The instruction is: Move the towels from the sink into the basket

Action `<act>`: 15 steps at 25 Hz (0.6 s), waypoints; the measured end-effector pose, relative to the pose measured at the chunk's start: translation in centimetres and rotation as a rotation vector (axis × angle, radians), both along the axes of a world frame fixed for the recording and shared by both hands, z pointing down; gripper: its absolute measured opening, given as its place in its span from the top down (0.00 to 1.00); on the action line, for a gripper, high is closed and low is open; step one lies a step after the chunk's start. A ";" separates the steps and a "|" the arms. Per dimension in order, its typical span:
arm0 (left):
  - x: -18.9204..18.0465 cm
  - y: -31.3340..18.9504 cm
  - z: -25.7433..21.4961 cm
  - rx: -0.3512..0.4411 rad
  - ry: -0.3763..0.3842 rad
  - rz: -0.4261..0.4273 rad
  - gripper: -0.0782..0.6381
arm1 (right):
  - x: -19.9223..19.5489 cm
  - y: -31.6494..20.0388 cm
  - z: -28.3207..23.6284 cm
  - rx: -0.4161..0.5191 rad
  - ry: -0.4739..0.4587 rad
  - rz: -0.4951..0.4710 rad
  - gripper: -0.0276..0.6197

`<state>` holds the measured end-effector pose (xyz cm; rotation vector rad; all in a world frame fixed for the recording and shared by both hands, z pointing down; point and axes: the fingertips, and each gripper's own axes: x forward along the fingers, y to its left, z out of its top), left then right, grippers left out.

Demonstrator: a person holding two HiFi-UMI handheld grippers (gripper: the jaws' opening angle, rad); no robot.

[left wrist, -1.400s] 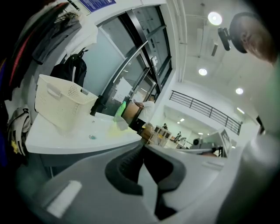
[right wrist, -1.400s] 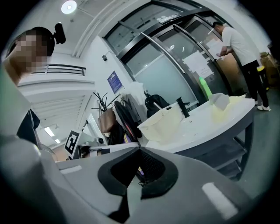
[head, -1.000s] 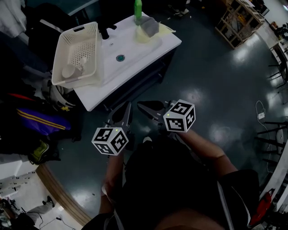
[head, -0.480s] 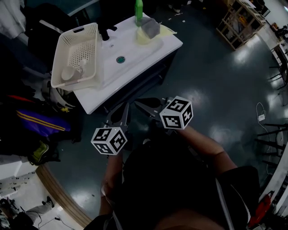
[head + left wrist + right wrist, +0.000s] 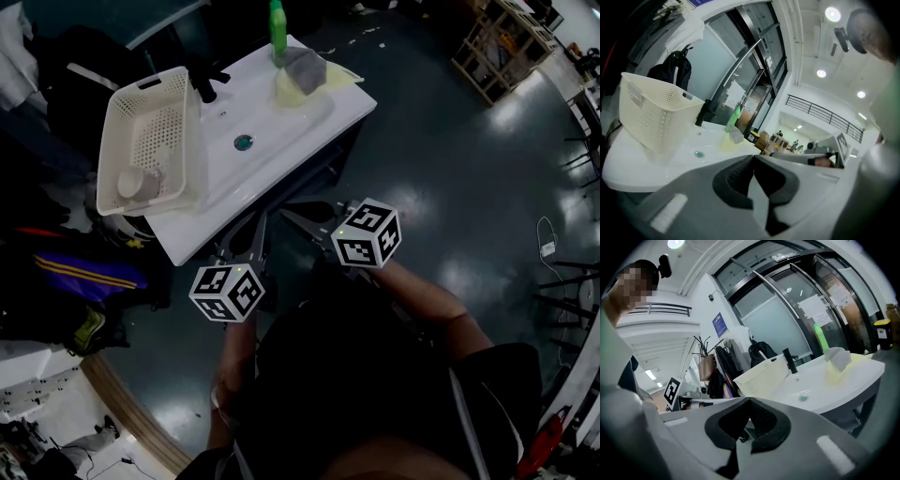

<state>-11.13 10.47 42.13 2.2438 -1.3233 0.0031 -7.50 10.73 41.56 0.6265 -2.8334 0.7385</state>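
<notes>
- While both claws hang over the dark floor (image 5: pixel 450 141) just short of the counter (image 5: pixel 197 220), neither touches anything on it.
- Left claw (image 5: pixel 255 236): clenched, jaws pressed together, with nothing between them.
- Right claw (image 5: pixel 302 217): likewise clenched and empty, just beside the left one, tips toward the counter.
- Towels: a yellow towel (image 5: pixel 287 89) with a grey towel (image 5: pixel 307 64) on top lies heaped at the far right end of the sink (image 5: pixel 272 117), next to a green bottle (image 5: pixel 277 23).
- Basket (image 5: pixel 150 82): it stands on the counter's left end, beside the black tap (image 5: pixel 204 84) and well apart from the towels. A pale rolled thing (image 5: pixel 139 183) lies in its near corner, too small to name.
- Drain (image 5: pixel 244 142): it shows in the bare basin between basket and towels.
</notes>
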 end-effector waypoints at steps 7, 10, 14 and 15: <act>3.4 -5.4 -0.1 -0.006 0.002 0.027 0.88 | 2.8 -5.5 0.0 -0.013 -0.002 0.012 0.97; 4.5 -7.8 -0.1 -0.010 -0.001 0.029 0.88 | 4.0 -7.8 0.1 -0.015 0.000 0.013 0.97; 6.1 -10.9 -0.4 -0.018 0.001 0.030 0.88 | 5.6 -11.1 0.2 -0.026 0.004 0.016 0.97; 6.4 -11.7 -0.4 -0.019 0.001 0.031 0.88 | 5.9 -12.0 0.2 -0.027 0.004 0.017 0.97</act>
